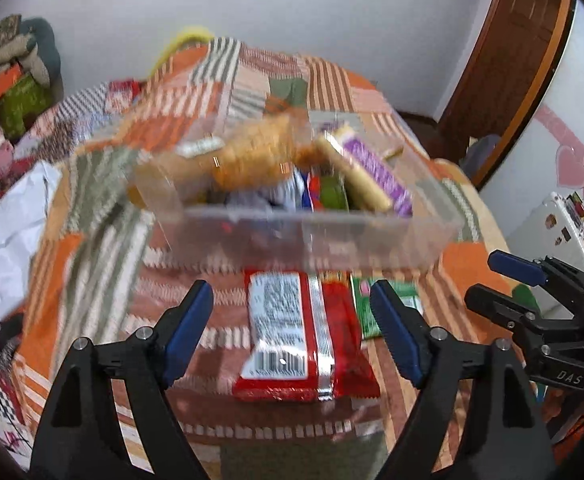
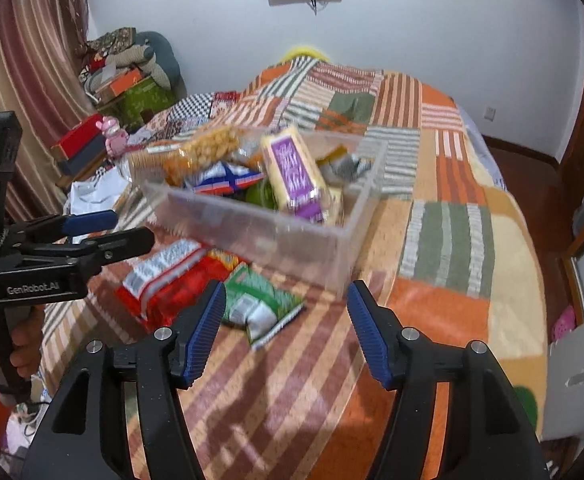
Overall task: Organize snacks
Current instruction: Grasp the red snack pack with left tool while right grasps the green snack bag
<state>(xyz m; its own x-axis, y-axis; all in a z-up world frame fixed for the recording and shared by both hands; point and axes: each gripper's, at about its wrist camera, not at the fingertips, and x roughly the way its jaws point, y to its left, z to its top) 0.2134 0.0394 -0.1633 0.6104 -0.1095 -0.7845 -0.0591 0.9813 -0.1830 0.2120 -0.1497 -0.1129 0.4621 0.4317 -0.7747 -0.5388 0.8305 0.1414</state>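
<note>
A clear plastic bin [image 1: 304,240] [image 2: 292,240] sits on the patchwork bedspread, filled with several snacks, among them a purple-and-yellow cracker pack [image 1: 372,172] [image 2: 296,172] and orange snack bags [image 1: 252,152]. In front of the bin lie a red snack pack [image 1: 304,332] [image 2: 168,280] and a green packet [image 1: 366,304] [image 2: 260,304]. My left gripper [image 1: 292,328] is open and empty, its jaws on either side of the red pack and above it. My right gripper [image 2: 286,328] is open and empty, just right of the green packet. Each gripper shows at the edge of the other's view.
The bedspread [image 2: 444,240] covers a bed. White paper or a bag [image 1: 8,224] lies at the left edge. Boxes and clutter [image 2: 124,88] stand beyond the bed at the left. A wooden door [image 1: 508,52] and a fridge [image 1: 564,224] stand at the right.
</note>
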